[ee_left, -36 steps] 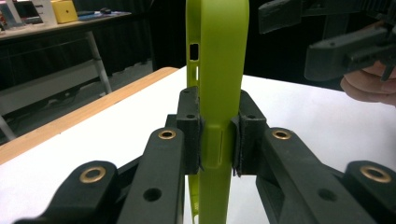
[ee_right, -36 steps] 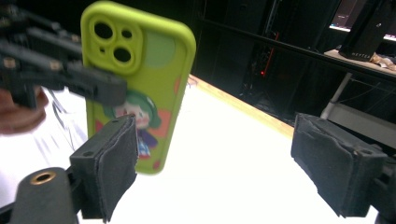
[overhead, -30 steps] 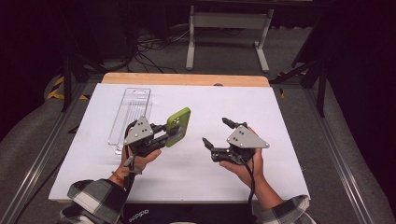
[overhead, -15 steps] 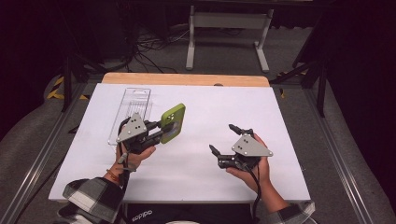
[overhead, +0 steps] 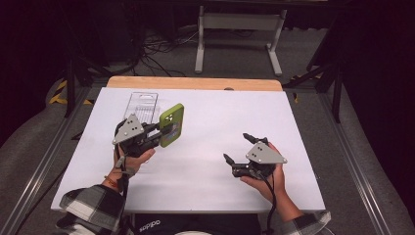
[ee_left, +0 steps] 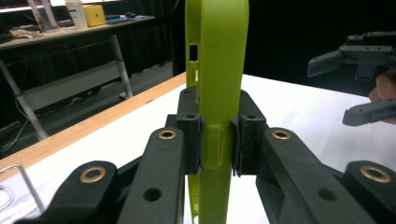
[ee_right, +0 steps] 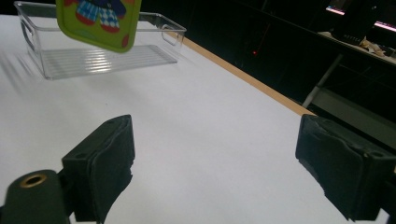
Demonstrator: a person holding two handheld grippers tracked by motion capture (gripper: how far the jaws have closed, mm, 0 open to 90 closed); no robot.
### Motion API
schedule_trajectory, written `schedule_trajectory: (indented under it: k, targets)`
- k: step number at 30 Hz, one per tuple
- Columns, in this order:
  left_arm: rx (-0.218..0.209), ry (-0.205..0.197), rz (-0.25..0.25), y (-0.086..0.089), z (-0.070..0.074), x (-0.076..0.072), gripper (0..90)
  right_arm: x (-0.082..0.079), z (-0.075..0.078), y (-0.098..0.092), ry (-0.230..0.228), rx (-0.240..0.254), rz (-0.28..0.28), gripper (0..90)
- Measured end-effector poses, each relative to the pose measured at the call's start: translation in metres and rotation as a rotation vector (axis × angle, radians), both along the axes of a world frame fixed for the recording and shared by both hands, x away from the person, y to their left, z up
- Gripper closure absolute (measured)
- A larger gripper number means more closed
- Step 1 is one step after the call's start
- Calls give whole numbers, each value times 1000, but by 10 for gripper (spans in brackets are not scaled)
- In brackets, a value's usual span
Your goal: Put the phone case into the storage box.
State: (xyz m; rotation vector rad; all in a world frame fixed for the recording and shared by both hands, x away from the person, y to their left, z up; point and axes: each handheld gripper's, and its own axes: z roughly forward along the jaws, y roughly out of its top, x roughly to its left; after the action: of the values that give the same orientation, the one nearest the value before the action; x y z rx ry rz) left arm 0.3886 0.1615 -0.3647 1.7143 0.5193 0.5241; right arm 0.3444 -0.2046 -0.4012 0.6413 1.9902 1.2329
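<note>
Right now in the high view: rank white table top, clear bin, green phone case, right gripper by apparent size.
1. white table top, by far the largest.
2. clear bin, partly hidden behind the case and left gripper.
3-4. green phone case and right gripper: similar in extent, and the case is raised nearer the camera, so unranked.

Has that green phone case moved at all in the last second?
Yes. The phone case, clamped in the left gripper, has drifted left and slightly away from the person, closer to the clear tray, which stayed put.
</note>
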Motion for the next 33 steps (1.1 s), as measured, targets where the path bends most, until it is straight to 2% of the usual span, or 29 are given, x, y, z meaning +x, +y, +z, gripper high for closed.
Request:
schedule_trajectory:
  k: [4,7,11,20,23,33]
  targets:
    - [9,-7,2,3,2,0,773,1,-3,-3,4,-9,-3,127]
    - [9,-6,1,5,2,1,773,2,-1,-6,-3,15,-11,127]
    - [7,-3,8,7,4,1,773,1,-1,-6,-14,7,-12,124]
    - [4,-23,31,13,8,1,773,-2,-1,-7,-24,18,-15,88]
    - [-3,-33,36,16,9,1,773,-2,-2,-8,-24,31,6,72]
    - [-4,-46,48,25,15,3,773,-5,-3,-8,-24,15,-2,63]
